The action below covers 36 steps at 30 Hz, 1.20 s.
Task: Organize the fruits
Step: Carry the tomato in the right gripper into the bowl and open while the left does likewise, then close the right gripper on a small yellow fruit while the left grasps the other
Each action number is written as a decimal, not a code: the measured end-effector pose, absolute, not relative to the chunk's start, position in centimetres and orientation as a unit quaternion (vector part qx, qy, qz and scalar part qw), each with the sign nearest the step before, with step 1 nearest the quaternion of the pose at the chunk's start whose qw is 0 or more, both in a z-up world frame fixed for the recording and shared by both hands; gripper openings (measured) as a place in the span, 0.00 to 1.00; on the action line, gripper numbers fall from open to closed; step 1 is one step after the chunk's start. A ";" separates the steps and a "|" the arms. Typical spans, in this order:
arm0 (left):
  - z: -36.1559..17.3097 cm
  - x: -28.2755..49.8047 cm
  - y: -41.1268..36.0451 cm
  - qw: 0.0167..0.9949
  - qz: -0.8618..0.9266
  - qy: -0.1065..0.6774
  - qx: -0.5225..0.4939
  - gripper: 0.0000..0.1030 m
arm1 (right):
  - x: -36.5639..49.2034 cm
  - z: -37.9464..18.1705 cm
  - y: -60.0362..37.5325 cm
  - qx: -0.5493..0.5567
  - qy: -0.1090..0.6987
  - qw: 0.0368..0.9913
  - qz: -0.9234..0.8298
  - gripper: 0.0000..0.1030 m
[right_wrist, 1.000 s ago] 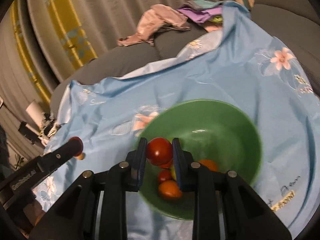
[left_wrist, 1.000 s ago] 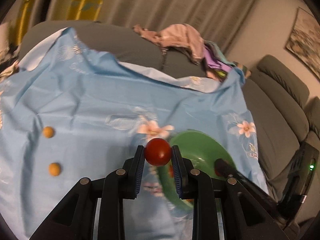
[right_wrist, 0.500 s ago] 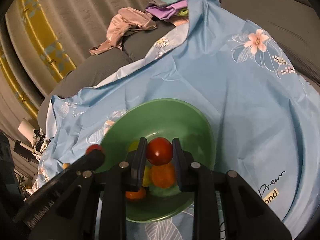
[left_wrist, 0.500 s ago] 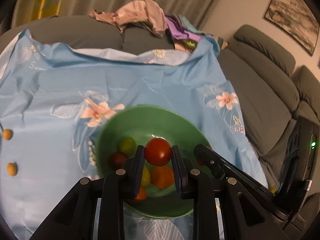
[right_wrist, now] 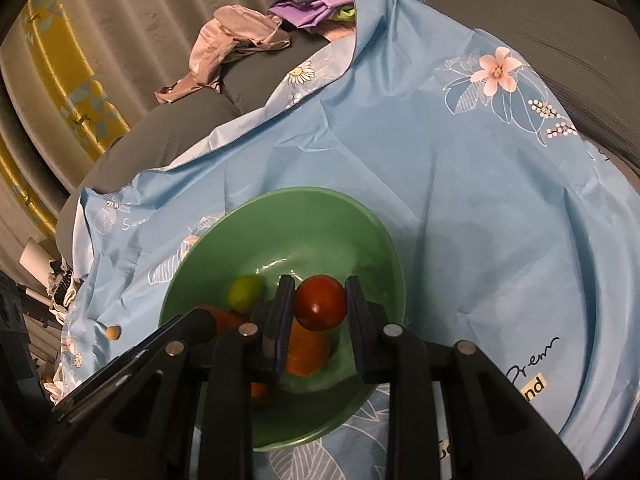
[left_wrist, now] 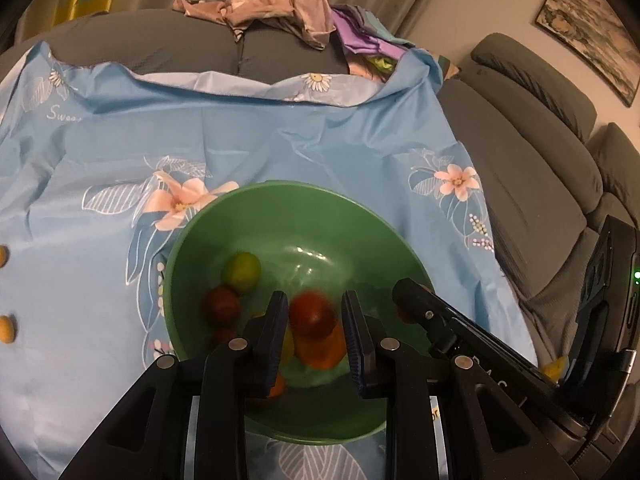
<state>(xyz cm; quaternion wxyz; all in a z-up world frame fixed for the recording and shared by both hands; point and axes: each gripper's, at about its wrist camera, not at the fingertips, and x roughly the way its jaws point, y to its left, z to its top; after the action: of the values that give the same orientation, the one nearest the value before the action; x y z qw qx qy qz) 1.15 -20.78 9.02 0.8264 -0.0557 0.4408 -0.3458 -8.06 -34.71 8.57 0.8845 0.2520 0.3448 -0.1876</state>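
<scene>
Green bowl (left_wrist: 280, 204), round, glossy, deep-sided, set on a light blue flower-printed cloth (left_wrist: 280, 136) spread over a grey sofa (left_wrist: 520, 184). Contents: one yellow-green fruit (left_wrist: 241, 271) on the far left of the floor, a dark red fruit (left_wrist: 222, 309) beside it, an orange fruit (left_wrist: 322, 350) near the middle, and further small red, yellow and orange pieces partly hidden behind the tongs. Left tongs (left_wrist: 316, 330) over the bowl, a blurred red tomato (left_wrist: 311, 315) between the pads with a gap showing at the right pad; grip uncertain. Right tongs (right_wrist: 319, 312) also over the bowl, narrow, pads pressed on a smooth red tomato (right_wrist: 320, 302). Two small orange fruits (left_wrist: 6, 329) lie on the cloth, well left of the bowl. Crumpled clothes (left_wrist: 276, 8) on the sofa back.
</scene>
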 end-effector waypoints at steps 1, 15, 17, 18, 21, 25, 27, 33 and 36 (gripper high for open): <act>9.0 1.2 -20.7 0.826 -0.346 0.441 -0.056 0.25 | -8.0 8.5 -34.8 0.252 0.346 0.884 -0.188 0.27; 11.2 3.0 -13.1 0.849 -0.293 0.433 -0.075 0.32 | -6.6 9.6 -31.9 0.213 0.343 0.901 -0.160 0.43; 11.6 3.8 -10.9 0.858 -0.270 0.432 -0.066 0.36 | -6.0 9.8 -30.8 0.202 0.343 0.906 -0.147 0.44; 11.8 4.2 -9.7 0.864 -0.255 0.429 -0.063 0.40 | -5.8 10.0 -30.4 0.197 0.343 0.908 -0.140 0.44; 11.7 6.2 -4.8 0.884 -0.194 0.418 -0.078 0.41 | -4.5 10.3 -28.1 0.175 0.346 0.915 -0.114 0.44; 9.6 9.5 0.3 0.880 -0.120 0.445 -0.114 0.41 | -2.4 10.6 -23.6 0.141 0.351 0.925 -0.048 0.45; 8.7 10.7 2.1 0.878 -0.105 0.451 -0.118 0.41 | -0.8 10.2 -21.2 0.129 0.360 0.924 -0.004 0.46; 6.1 13.0 5.2 0.857 -0.098 0.486 -0.141 0.41 | 5.8 6.2 -12.5 0.076 0.440 0.888 0.113 0.43; 5.3 14.0 6.3 0.848 -0.096 0.496 -0.160 0.41 | 7.8 3.8 -9.7 0.076 0.476 0.863 0.151 0.42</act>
<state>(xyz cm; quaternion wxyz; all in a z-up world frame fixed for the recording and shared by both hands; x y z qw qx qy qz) 14.04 6.32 5.30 0.8482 -0.1598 0.4958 -0.0961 7.84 -9.67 3.85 0.8630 0.0756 0.4760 0.1511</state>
